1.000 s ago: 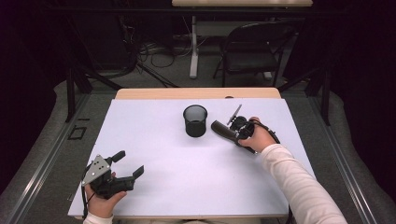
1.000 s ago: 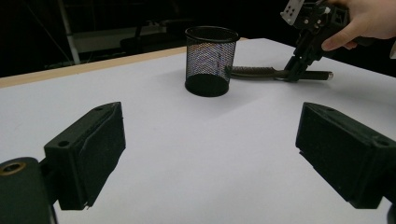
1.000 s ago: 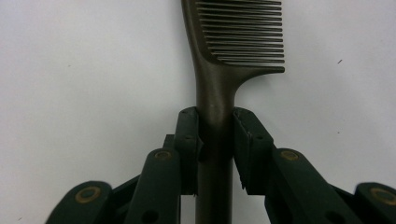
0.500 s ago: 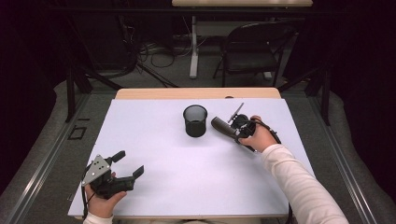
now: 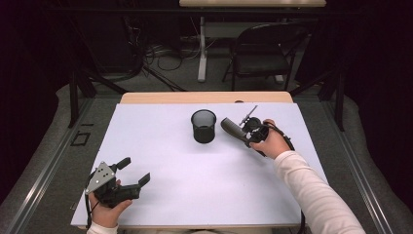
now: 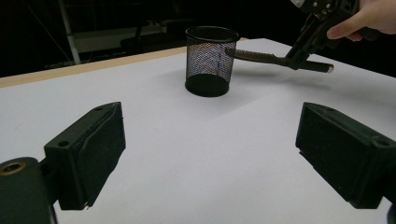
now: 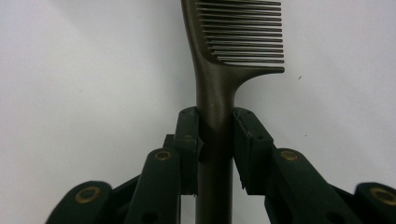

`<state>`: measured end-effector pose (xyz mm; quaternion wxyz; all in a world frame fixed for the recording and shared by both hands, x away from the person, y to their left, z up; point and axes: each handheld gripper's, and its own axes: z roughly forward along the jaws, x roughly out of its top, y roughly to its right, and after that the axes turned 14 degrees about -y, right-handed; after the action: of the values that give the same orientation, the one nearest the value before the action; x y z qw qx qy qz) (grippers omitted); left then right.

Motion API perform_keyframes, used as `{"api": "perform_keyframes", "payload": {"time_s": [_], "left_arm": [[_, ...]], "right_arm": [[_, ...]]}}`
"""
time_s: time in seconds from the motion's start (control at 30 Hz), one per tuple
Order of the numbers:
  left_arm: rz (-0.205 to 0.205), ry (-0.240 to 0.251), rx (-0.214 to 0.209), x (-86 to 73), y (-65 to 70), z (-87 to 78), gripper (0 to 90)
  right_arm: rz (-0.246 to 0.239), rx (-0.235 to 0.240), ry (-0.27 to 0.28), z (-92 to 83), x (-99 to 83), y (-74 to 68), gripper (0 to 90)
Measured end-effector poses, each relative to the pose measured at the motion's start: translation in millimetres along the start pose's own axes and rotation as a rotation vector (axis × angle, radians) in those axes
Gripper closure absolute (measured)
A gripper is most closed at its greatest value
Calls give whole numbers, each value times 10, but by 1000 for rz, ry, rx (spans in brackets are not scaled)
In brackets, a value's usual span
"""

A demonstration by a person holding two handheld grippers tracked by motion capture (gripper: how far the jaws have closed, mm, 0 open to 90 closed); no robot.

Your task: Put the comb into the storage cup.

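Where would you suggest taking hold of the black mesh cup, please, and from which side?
Grip the mesh cup across its round wall just below the rim, or pinch the rim itself from above. It stands upright and open-topped. Coming in from the near left looks best, since the comb held in the right hand-held gripper lies close on its right; the open left hand-held gripper is free.

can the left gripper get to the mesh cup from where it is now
Probably yes: the left gripper is open, and bare table lies between it and the mesh cup. The comb sits on the cup's far side.
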<state>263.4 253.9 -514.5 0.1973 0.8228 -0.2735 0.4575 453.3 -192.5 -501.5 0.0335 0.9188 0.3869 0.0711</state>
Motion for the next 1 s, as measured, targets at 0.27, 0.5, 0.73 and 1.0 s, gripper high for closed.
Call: {"api": "perform_keyframes", "payload": {"time_s": [0.27,0.5,0.73,1.0], "left_arm": [[-1,-1,1,0,-1,2,82],[0,-1,2,0,0,1,84],[0,0,1,-1,1,3,84],[0,0,2,-1,1,2,84]], "right_arm": [[19,-13,38,-63,-29,-15,728],[31,-5,70,-113,-66,-18,729],[43,-4,141,-165,-116,-49,728],[53,-8,205,-250,-154,-85,728]]}}
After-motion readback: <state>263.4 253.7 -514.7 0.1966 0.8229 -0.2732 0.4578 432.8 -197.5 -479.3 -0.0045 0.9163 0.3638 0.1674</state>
